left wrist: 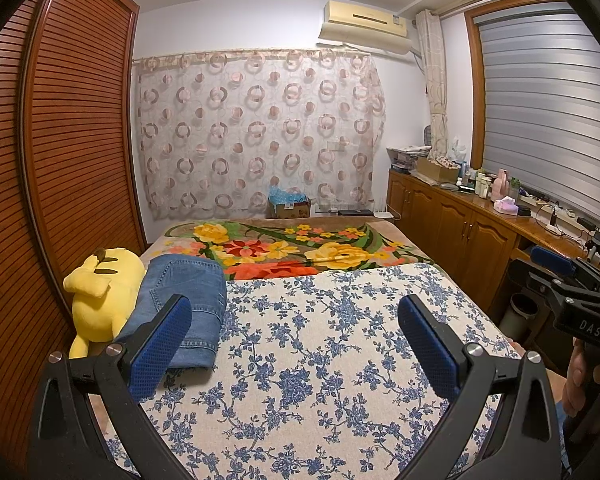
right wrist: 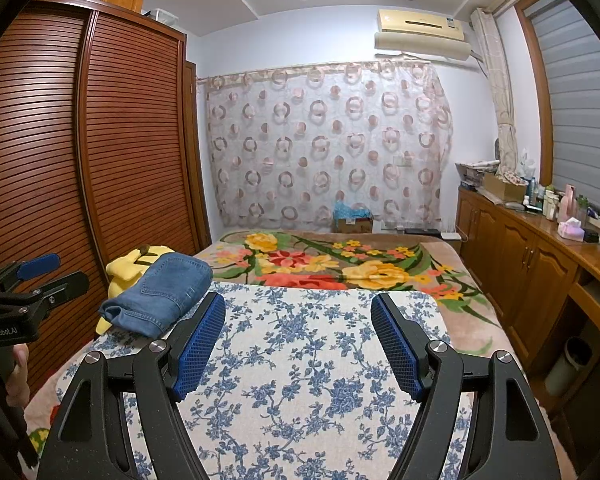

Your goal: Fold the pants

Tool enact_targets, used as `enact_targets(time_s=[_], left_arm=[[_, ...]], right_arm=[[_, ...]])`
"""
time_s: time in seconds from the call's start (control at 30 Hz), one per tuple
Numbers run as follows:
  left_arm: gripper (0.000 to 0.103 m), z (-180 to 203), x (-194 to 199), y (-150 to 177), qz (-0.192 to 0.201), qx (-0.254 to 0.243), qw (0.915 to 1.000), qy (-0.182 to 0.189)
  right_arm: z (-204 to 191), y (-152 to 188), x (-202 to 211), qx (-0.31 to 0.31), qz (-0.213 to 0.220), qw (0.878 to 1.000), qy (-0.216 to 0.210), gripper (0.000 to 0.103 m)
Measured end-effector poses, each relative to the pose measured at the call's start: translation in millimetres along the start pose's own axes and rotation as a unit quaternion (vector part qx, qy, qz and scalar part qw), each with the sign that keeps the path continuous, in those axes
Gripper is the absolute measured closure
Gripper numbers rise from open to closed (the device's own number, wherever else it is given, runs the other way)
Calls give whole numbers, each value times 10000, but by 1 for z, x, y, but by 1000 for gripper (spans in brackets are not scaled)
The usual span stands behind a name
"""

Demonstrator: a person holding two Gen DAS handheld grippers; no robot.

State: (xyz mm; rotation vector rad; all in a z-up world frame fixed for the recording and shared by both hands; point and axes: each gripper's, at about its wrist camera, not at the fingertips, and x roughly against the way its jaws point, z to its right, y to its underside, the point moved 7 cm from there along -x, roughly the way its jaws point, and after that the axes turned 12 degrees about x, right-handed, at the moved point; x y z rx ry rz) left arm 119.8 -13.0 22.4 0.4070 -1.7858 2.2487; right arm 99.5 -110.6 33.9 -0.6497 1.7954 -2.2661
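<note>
Both grippers are held with jaws apart, empty: left gripper (left wrist: pixel 296 336), marked "GenRobot.AI", and right gripper (right wrist: pixel 298 340), marked "DAS". Folded jeans (right wrist: pixel 160 292) are seen on the floral cloth (right wrist: pixel 300 360), against a yellow plush toy (left wrist: pixel 100 300).

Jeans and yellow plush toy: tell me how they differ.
The jeans are blue denim, folded into a flat bundle; the yellow plush toy is bright, soft and rounded. The jeans lie nearer the bed's middle on the blue-flowered cloth; the toy sits beside the wardrobe, partly under them. Both rest untouched on the bed's left side.
</note>
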Motion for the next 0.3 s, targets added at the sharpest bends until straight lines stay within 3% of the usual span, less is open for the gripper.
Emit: enact_targets(time_s=[0.3], left_arm=[[0,0,0,0,0,4,10000,0]], right_arm=[[-5,-3,0,-12,32,10000,43,26]])
